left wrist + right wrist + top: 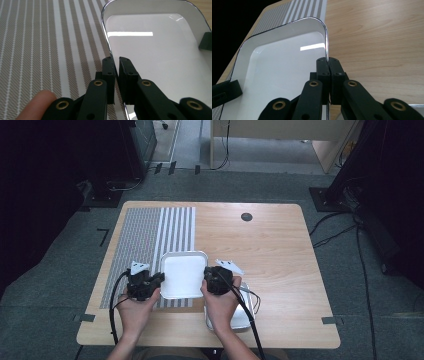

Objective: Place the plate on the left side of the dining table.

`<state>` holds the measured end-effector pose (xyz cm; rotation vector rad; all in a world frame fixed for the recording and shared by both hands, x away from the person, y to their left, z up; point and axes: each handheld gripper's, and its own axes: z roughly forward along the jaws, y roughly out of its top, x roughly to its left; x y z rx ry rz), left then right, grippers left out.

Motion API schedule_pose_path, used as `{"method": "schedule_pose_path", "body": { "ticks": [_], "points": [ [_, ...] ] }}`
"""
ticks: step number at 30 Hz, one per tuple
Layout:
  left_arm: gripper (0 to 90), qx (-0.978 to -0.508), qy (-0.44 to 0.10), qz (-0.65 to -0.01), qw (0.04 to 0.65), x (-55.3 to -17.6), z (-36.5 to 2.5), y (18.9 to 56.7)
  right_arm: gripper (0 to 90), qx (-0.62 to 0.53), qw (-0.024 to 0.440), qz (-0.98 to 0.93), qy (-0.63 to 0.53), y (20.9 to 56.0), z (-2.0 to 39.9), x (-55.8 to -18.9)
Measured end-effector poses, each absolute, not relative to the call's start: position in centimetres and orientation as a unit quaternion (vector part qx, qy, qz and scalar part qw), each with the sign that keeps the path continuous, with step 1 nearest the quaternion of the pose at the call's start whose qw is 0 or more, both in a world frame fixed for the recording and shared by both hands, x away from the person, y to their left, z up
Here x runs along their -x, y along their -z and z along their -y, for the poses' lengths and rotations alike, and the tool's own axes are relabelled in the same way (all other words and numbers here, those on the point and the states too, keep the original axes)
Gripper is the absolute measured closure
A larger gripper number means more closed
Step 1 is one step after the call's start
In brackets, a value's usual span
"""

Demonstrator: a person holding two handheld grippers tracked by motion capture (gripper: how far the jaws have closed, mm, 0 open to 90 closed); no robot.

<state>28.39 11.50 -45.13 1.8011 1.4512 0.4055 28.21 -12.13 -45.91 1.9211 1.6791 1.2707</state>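
From the high view we have a pale wooden table (280,245) with rounded corners, and a woven striped mat (150,235) covering its left part, fine grey weave on one side and broad white bars on the other. A white tray (183,274), a rounded rectangle with a thin shiny rim, sits near the table's front edge, half on the mat and half on bare wood. We see the left tongs (161,278) at the tray's left rim and the right tongs (206,276) at its right rim, a hand behind each. A second, metal tray (245,317) lies under the right hand, close to the front edge.

On to the left gripper view: the left tongs (116,61) have their black jaws pinching the tray (160,50) at its rim, the chrome edge running up between them. The tray's inside is smooth and glossy, catching a bright bar of light. The mat's (50,42) ribbed weave lies just beside it.

Now the right gripper view: the right tongs (328,61) are pressed tight on the tray's (282,65) opposite rim, one jaw inside, one outside. Wood grain stretches away on the outer side.
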Motion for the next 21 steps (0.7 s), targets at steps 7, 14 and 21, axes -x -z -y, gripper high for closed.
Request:
{"method": "schedule_pose_path", "body": {
  "ticks": [7,14,21],
  "points": [
    [85.5,-0.698,-0.169,-0.58,0.385,-29.7,-13.9,44.3,89.4,-0.664,0.125,-0.587,-0.446,45.5,9.8,-30.0],
    [85.9,-0.693,-0.175,-0.586,0.381,-30.7,-15.2,44.0,89.5,-0.662,0.119,-0.59,-0.447,45.3,8.4,-31.4],
    [85.9,-0.692,-0.179,-0.59,0.376,-31.7,-16.1,44.0,89.5,-0.659,0.115,-0.596,-0.443,45.3,7.3,-32.6]
  ]
}}
